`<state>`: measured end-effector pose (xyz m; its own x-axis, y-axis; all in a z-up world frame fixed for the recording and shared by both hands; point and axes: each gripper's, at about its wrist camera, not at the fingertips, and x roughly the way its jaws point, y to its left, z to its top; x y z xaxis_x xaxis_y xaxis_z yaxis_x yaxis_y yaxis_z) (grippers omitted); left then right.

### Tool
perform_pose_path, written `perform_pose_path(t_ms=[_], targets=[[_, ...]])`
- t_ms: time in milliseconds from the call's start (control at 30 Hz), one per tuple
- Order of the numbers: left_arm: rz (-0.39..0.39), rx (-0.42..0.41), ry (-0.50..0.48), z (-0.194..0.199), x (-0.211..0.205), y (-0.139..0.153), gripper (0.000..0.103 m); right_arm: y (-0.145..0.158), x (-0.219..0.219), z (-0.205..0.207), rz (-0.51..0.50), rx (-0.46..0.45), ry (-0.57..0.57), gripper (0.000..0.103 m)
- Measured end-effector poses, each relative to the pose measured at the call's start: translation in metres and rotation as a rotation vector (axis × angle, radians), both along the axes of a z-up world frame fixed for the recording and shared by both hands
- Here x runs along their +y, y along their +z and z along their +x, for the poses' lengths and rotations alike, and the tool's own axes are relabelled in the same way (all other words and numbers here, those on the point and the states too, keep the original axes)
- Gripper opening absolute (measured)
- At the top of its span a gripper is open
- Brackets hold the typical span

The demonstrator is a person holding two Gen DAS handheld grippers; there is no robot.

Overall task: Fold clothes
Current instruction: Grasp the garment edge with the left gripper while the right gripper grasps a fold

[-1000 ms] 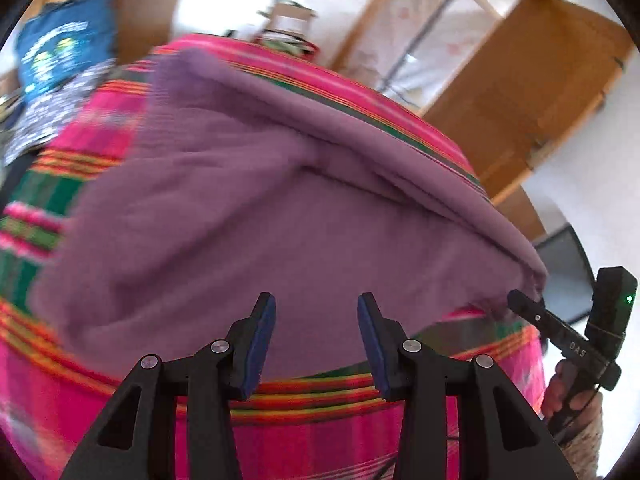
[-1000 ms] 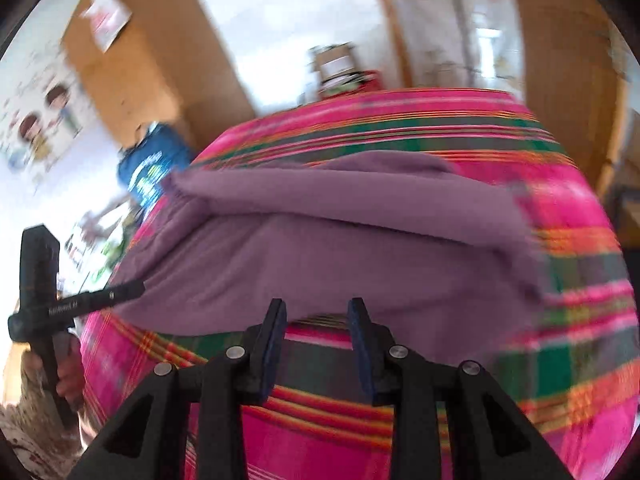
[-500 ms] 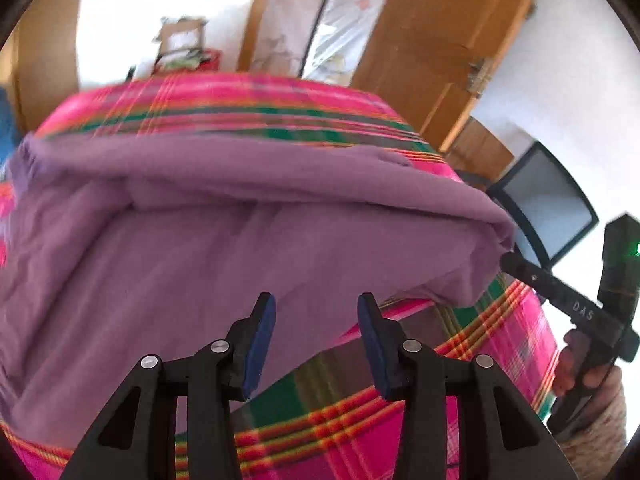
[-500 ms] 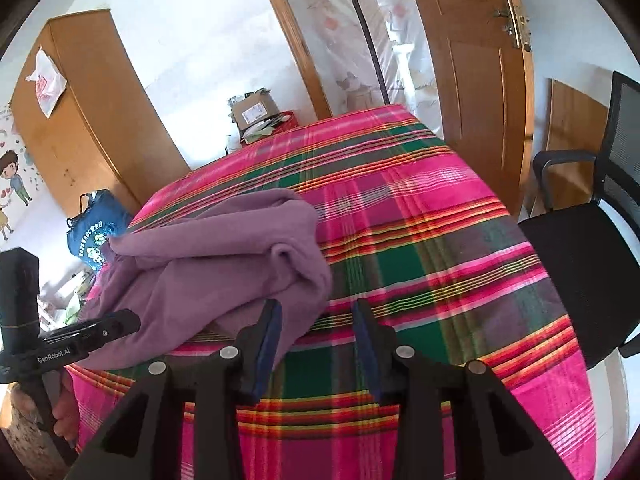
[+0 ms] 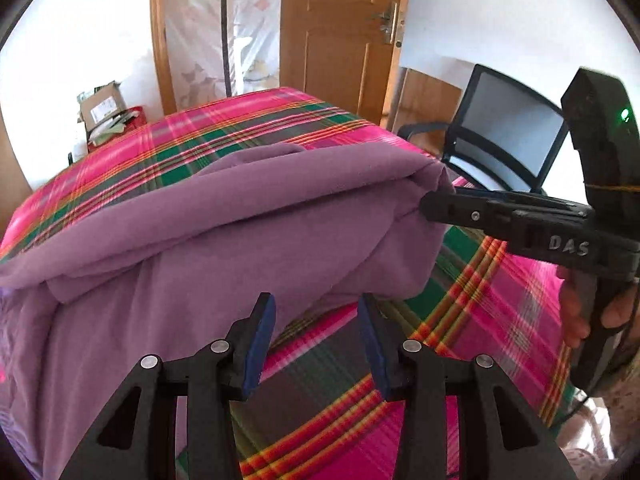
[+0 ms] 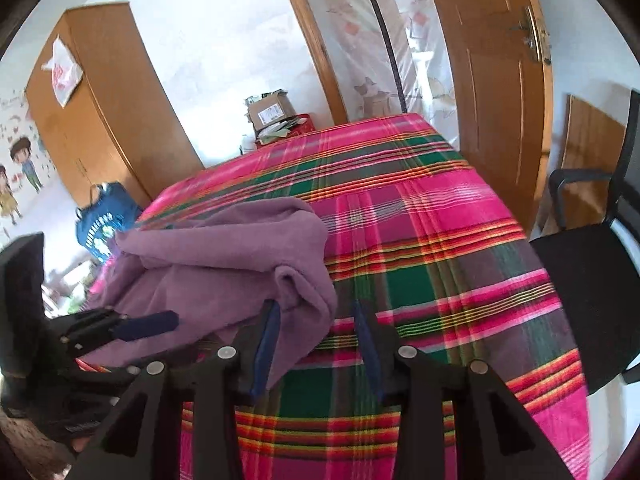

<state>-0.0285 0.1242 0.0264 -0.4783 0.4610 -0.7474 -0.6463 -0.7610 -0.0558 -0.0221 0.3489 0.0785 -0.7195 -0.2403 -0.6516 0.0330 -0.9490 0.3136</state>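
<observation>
- Right gripper [image 6: 316, 336]: jaws apart and opening. A fold of the purple garment [image 6: 224, 264] hangs between them against the left blue pad [image 6: 267, 344]; the right pad is clear of it, bare bedspread behind.
- Left gripper [image 5: 316, 340]: jaws parted, nothing clamped. The garment's lower edge lies just beyond the fingertips; plaid cloth shows through the gap.
- Purple garment: bunched in thick folds on the pink-and-green plaid bedspread [image 6: 432, 248], ahead and to the left of the right gripper, directly ahead of the left gripper.
- In the left wrist view the right gripper's tip meets the garment's right corner; a hand [image 5: 576, 312] holds its handle.
- In the right wrist view the left gripper sits low at the left, its blue pad over the garment's near edge.
- Beyond the bed: an open cardboard box [image 6: 272, 110] with papers sticking out, sitting on a red container [image 6: 294, 130]; contents otherwise unclear.
- Left of the garment: a blue bag [image 6: 106, 224], contents hidden.
- Right: black office chair [image 6: 592, 276]; wooden door [image 6: 492, 64] behind.
</observation>
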Motion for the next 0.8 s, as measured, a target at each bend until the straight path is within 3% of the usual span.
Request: perform_pose_path(t_ms=[167,267,400,500,567,633,800], targets=[[-0.010,-0.032,0.023,-0.012,0.010,-0.007,0.044,-0.003,-0.004,-0.005,-0.005,-0.003,0.028,0.039],[0.039,-0.076,0.056,-0.024,0.010,-0.010,0.044,-0.003,-0.006,-0.009,0.008,0.004,0.043,0.039],[0.066,-0.109,0.100,-0.036,0.004,-0.009,0.016,-0.003,-0.007,-0.014,-0.004,0.018,0.053,0.041],[0.105,-0.143,0.114,-0.040,-0.003,-0.010,0.010,-0.002,-0.007,-0.017,-0.019,0.024,0.063,0.041],[0.117,-0.148,0.120,-0.041,-0.005,-0.009,0.008,-0.001,-0.007,-0.019,-0.022,0.029,0.064,0.036],[0.125,-0.144,0.126,-0.042,-0.007,-0.009,0.007,0.001,-0.008,-0.022,-0.015,0.033,0.061,0.019],[0.156,-0.138,0.149,-0.043,-0.015,-0.004,0.005,0.017,-0.013,-0.024,-0.044,0.088,0.083,0.016]])
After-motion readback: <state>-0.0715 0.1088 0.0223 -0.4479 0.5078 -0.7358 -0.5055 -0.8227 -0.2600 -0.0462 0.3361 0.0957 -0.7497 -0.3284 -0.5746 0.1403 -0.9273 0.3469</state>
